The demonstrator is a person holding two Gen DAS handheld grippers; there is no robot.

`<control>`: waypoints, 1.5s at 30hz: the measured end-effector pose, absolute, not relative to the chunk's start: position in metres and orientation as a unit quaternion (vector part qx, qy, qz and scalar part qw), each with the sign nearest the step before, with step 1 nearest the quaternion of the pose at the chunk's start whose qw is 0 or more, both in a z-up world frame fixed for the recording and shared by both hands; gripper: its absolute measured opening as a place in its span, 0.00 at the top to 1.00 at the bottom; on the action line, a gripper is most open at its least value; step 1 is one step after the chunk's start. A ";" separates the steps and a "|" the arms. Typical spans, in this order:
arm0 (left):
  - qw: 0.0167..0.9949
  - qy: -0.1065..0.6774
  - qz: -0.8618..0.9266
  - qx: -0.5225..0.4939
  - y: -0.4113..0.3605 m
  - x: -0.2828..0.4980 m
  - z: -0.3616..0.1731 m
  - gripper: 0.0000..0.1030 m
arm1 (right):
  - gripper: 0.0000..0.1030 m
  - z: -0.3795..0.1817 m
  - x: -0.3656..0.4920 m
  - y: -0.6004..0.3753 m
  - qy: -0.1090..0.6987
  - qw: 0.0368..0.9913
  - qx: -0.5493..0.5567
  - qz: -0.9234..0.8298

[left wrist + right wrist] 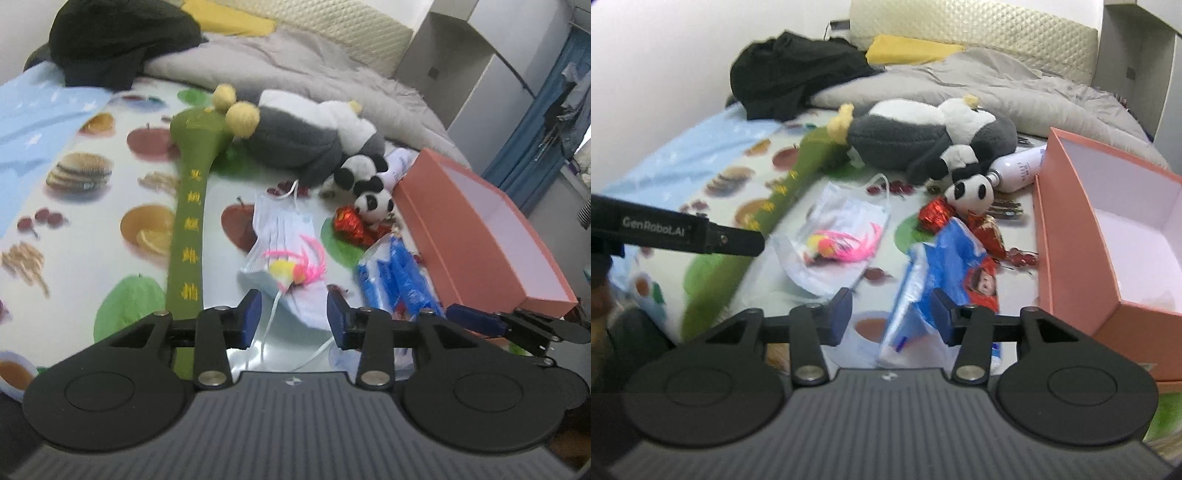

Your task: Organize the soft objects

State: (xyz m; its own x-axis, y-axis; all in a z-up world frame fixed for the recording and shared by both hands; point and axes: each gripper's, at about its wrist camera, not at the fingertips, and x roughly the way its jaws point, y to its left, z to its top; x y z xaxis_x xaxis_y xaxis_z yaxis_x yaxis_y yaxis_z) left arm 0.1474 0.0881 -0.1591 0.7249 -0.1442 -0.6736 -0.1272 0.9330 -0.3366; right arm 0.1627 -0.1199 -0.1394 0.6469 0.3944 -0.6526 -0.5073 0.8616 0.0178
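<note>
Soft things lie scattered on a fruit-print sheet [92, 206]. A face mask [284, 236] with a pink feathered toy [295, 264] on it lies just ahead of my open, empty left gripper [293, 319]. A blue-and-white plastic pack [931, 266] lies between the fingers of my open right gripper [892, 317], not pinched. Further back are a big grey-and-white plush [923, 133], a small panda plush [971, 190], a long green plush stick [188, 221] with yellow pompoms and a red foil wrapper [936, 214].
An open pink box [1082, 236] stands at the right, its inside bare. A white bottle [1019, 168] lies behind the panda. A grey duvet [979, 85], black clothes [790, 77] and a yellow pillow [908, 48] are at the back. A blue towel [40, 107] lies left.
</note>
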 end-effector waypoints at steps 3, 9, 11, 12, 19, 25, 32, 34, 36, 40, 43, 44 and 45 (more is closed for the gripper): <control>0.918 0.356 -0.021 -0.172 0.088 0.153 -0.149 0.57 | 0.52 -0.139 0.167 -0.124 0.336 0.909 -0.065 0.240; 0.925 0.357 -0.046 -0.120 0.072 0.189 -0.148 0.57 | 0.52 -0.146 0.189 -0.136 0.349 0.914 -0.056 0.196; 0.922 0.369 -0.052 -0.108 0.065 0.205 -0.155 0.57 | 0.52 -0.150 0.195 -0.137 0.353 0.914 -0.058 0.190; 0.920 0.374 -0.052 -0.102 0.063 0.210 -0.160 0.57 | 0.52 -0.152 0.197 -0.137 0.355 0.914 -0.058 0.188; 0.896 0.433 -0.035 -0.085 0.061 0.244 -0.202 0.56 | 0.53 -0.169 0.213 -0.136 0.381 0.902 -0.048 0.196; 0.891 0.445 -0.024 -0.089 0.069 0.251 -0.216 0.54 | 0.56 -0.183 0.223 -0.135 0.400 0.892 -0.036 0.206; 0.891 0.446 -0.019 -0.086 0.066 0.251 -0.224 0.55 | 0.71 -0.190 0.227 -0.131 0.408 0.887 -0.042 0.214; 0.892 0.443 -0.015 -0.085 0.065 0.250 -0.225 0.60 | 0.79 -0.188 0.228 -0.132 0.408 0.887 -0.040 0.213; 0.895 0.438 -0.013 -0.086 0.065 0.248 -0.224 0.64 | 0.84 -0.186 0.228 -0.133 0.407 0.888 -0.044 0.208; 0.903 0.421 -0.010 -0.087 0.066 0.244 -0.218 0.65 | 0.90 -0.180 0.226 -0.135 0.401 0.892 -0.044 0.203; 0.908 0.409 -0.008 -0.091 0.066 0.242 -0.208 0.65 | 0.90 -0.174 0.223 -0.136 0.395 0.896 -0.044 0.199; 0.910 0.405 -0.009 -0.093 0.066 0.240 -0.204 0.65 | 0.90 -0.172 0.222 -0.137 0.393 0.897 -0.042 0.198; 0.911 0.401 -0.010 -0.093 0.065 0.239 -0.199 0.65 | 0.90 -0.169 0.221 -0.138 0.390 0.898 -0.040 0.198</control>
State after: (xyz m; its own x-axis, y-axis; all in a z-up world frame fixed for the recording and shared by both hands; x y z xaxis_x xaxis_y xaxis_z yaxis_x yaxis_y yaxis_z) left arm 0.2389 0.0654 -0.1994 0.6782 -0.0925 -0.7291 -0.0574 0.9823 -0.1781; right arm 0.2210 -0.1376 -0.1687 0.6170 0.3244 -0.7170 -0.3870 0.9184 0.0825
